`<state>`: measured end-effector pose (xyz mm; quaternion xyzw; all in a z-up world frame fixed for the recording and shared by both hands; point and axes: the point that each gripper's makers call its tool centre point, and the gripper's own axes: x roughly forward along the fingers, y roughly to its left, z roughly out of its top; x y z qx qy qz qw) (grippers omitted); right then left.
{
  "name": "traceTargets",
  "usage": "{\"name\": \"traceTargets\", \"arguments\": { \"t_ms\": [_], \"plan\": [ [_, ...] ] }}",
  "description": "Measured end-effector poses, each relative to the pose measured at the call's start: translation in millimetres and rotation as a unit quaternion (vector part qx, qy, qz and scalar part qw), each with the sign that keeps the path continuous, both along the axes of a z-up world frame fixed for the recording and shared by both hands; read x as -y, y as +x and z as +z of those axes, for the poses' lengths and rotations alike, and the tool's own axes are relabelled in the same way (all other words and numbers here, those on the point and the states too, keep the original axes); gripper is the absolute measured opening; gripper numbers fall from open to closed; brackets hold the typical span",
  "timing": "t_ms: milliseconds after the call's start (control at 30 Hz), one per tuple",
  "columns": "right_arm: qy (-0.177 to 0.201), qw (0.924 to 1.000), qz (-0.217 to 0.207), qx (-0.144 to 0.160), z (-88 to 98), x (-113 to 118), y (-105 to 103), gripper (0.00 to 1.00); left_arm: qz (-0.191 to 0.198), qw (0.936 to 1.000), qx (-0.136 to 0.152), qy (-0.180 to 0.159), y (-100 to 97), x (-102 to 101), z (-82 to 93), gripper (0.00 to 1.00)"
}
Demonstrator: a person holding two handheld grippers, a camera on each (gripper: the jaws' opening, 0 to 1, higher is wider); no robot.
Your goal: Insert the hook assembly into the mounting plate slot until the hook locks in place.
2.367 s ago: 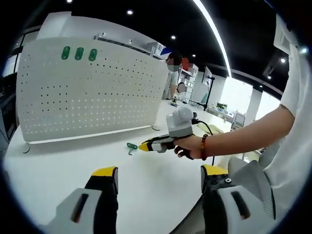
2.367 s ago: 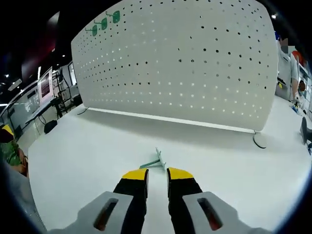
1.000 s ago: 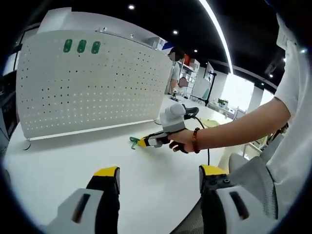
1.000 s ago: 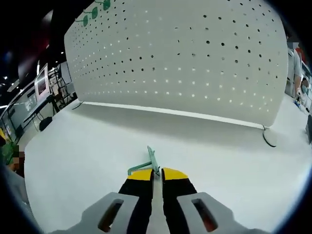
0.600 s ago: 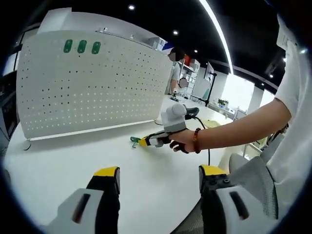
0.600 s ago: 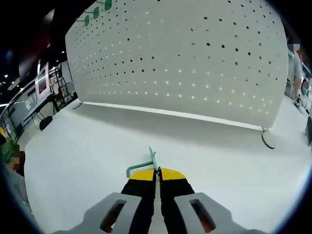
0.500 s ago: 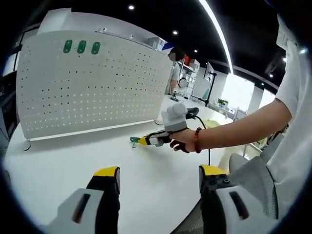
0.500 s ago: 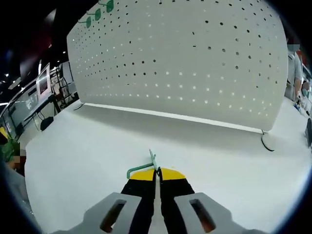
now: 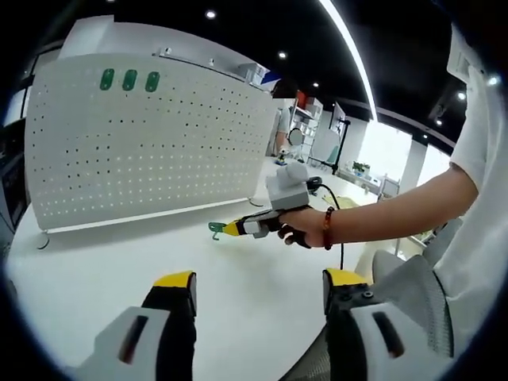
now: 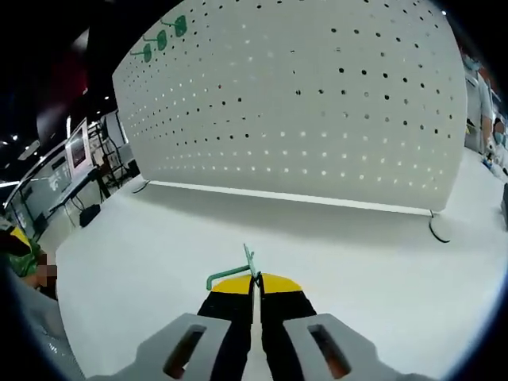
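Clearly, right hand-held gripper [image 10: 255,279] clamps green hook [image 10: 235,271]; left hand-held gripper [image 9: 250,282] gapes wide.

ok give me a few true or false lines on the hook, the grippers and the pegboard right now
1. The right gripper is shut on the green hook. True.
2. The left gripper holds a second hook. False: its jaws stand wide apart with nothing between them.
3. The hook is already seated in the white pegboard. False: it is at the right gripper's tips, over the white table, short of the board.
4. Three green pieces sit near the pegboard's top corner. True.
5. The pegboard lies flat on the table. False: it stands upright on it.
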<state>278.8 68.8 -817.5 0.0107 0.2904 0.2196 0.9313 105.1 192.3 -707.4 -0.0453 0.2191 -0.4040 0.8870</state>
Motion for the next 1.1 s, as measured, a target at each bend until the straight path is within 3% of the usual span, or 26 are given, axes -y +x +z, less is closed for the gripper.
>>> {"name": "traceTargets", "arguments": {
  "t_ms": [300,533,1033,1100],
  "plan": [
    [0.008,0.9998,0.012,-0.012,4.0,-7,-13,0.01,-0.002,0.9998,0.016,-0.014,0.1,2,7.2,0.68],
    [0.027,0.9992,0.015,-0.026,7.1,-13,-22,0.01,-0.005,0.9998,0.019,-0.006,-1.3,1,6.5,0.65],
    [0.044,0.9978,0.047,-0.019,27.5,-37,-51,0.01,-0.012,0.9985,0.052,-0.009,-7.4,5,16.1,0.65],
    [0.058,0.9967,0.047,-0.032,27.6,-41,-56,0.01,-0.012,0.9984,0.055,-0.008,-8.2,4,17.6,0.65]
  ]
}}
